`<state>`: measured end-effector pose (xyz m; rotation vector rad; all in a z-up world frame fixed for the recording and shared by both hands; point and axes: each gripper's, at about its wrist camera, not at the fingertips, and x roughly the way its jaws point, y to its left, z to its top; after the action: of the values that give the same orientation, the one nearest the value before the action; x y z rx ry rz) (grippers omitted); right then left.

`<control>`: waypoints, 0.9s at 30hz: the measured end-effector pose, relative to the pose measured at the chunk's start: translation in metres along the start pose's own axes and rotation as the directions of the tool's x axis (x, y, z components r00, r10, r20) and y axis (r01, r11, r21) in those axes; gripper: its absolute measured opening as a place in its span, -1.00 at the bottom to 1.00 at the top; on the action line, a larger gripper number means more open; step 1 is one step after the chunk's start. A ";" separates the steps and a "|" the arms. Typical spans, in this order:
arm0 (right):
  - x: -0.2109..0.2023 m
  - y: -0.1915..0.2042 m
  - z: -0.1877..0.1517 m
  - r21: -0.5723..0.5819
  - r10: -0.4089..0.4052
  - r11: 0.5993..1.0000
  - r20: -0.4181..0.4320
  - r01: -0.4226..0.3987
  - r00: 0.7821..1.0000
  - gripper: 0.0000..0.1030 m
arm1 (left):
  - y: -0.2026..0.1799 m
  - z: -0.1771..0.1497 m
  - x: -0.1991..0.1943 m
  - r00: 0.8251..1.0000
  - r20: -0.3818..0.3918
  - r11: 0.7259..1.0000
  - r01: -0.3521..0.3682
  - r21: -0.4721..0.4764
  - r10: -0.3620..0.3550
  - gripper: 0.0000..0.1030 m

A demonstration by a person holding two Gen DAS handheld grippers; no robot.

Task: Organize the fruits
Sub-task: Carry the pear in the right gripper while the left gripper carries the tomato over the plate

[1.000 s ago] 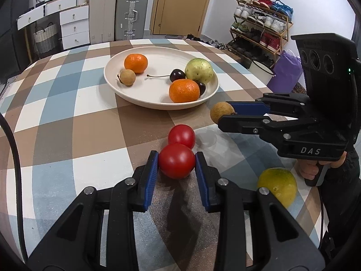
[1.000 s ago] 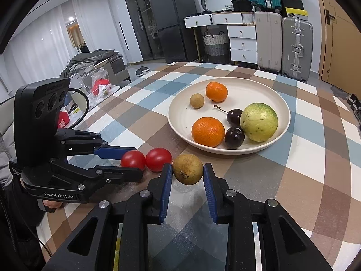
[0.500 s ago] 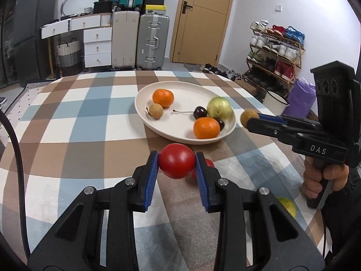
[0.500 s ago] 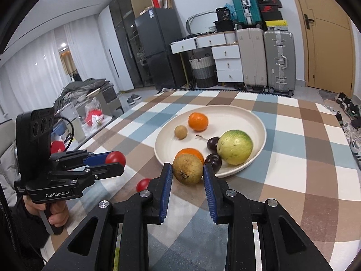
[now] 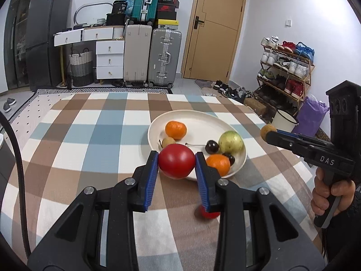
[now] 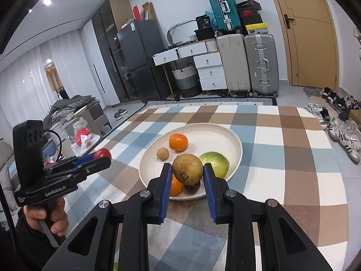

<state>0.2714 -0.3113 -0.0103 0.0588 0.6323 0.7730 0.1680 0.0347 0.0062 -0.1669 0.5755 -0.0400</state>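
Note:
My left gripper (image 5: 176, 164) is shut on a red tomato (image 5: 176, 164), held in the air near the front rim of the cream plate (image 5: 203, 117). My right gripper (image 6: 187, 176) is shut on a brown round fruit (image 6: 187, 169), held above the plate's near rim (image 6: 144, 176). The plate holds two oranges (image 5: 175, 130), a small brown fruit (image 6: 163, 153), a green fruit (image 5: 231, 140) and dark cherries (image 5: 212, 146). A second red tomato (image 5: 209, 213) lies on the checked tablecloth, partly hidden behind my left gripper's right finger. The right gripper shows in the left wrist view (image 5: 268, 133), the left gripper in the right wrist view (image 6: 102, 155).
The checked tablecloth (image 5: 90, 140) covers the table. Suitcases (image 5: 164, 56), drawers and a basket stand beyond the far edge. A shoe rack (image 5: 286, 67) stands at the right. A side table with bags (image 6: 83, 135) is off the left edge.
Both grippers have risen off the table with their fruits and moved toward the plate. The second tomato has stayed on the cloth.

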 end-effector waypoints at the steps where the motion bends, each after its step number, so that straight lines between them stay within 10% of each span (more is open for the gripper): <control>1: -0.001 -0.001 0.004 0.003 -0.004 1.000 0.004 0.004 1.000 -0.45 | -0.001 0.003 0.001 1.000 0.005 1.000 0.000 0.001 0.000 -0.42; 27: 0.027 -0.028 0.050 0.082 -0.079 0.993 -0.016 0.080 0.997 -0.45 | -0.016 0.027 0.077 1.000 -0.013 0.999 -0.013 0.034 0.013 -0.42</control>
<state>0.3314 -0.3047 0.0089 0.1042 0.6743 0.6709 0.2475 0.0167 -0.0104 -0.1304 0.5889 -0.0382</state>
